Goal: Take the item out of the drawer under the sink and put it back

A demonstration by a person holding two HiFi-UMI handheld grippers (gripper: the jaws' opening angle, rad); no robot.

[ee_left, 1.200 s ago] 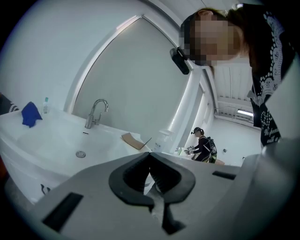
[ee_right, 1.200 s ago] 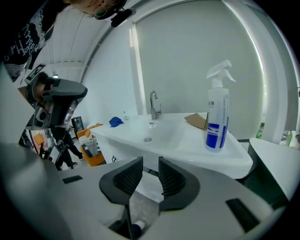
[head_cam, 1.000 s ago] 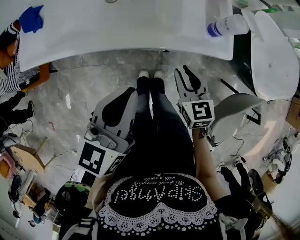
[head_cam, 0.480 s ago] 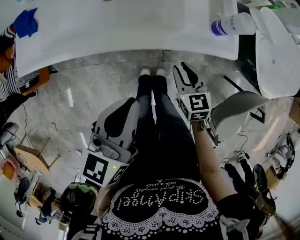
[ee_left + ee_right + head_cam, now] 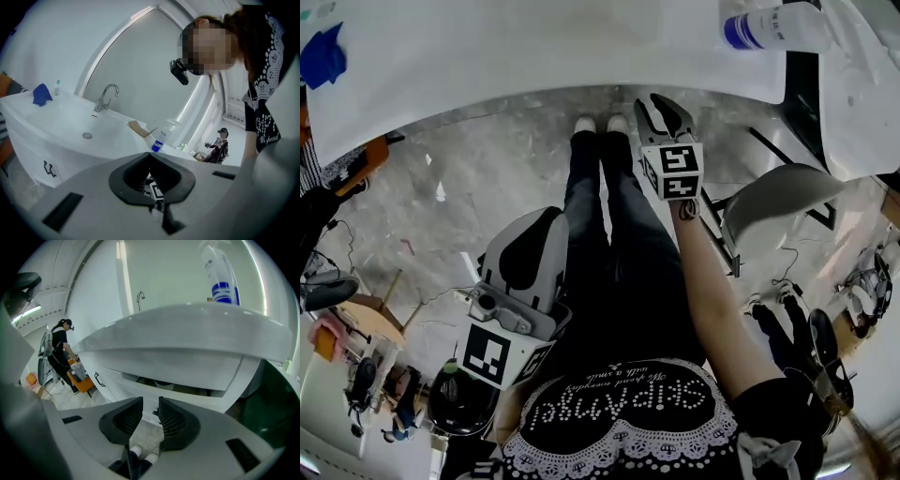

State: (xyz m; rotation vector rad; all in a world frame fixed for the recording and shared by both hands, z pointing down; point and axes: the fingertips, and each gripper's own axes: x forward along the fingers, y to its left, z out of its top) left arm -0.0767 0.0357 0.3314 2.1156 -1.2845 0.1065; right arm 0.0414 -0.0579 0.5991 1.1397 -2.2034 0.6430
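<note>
White sink across top of head view, blue cloth at its left end, bottle with blue label at its right end. Below sink edge, grey marbled floor and white shoes. Out ahead on a bare forearm, right gripper, tips just under sink edge and near shoes in frame. In right gripper view: jaws apart by a narrow slot, nothing between pads, nothing held. Through slot: white drawer under sink, its small dark handle directly in line, not touched. Dark gap above drawer front, something grey inside, too dim to identify. No sight of item in any view; place cannot be told. At lower left of head view, left gripper, close beside left thigh, well back from sink and well apart from right gripper. In left gripper view: tips together, pads closing a hollow loop, empty. Faces sink, bottle just beyond tips, faucet farther left, cloth at far left corner of sink.
</note>
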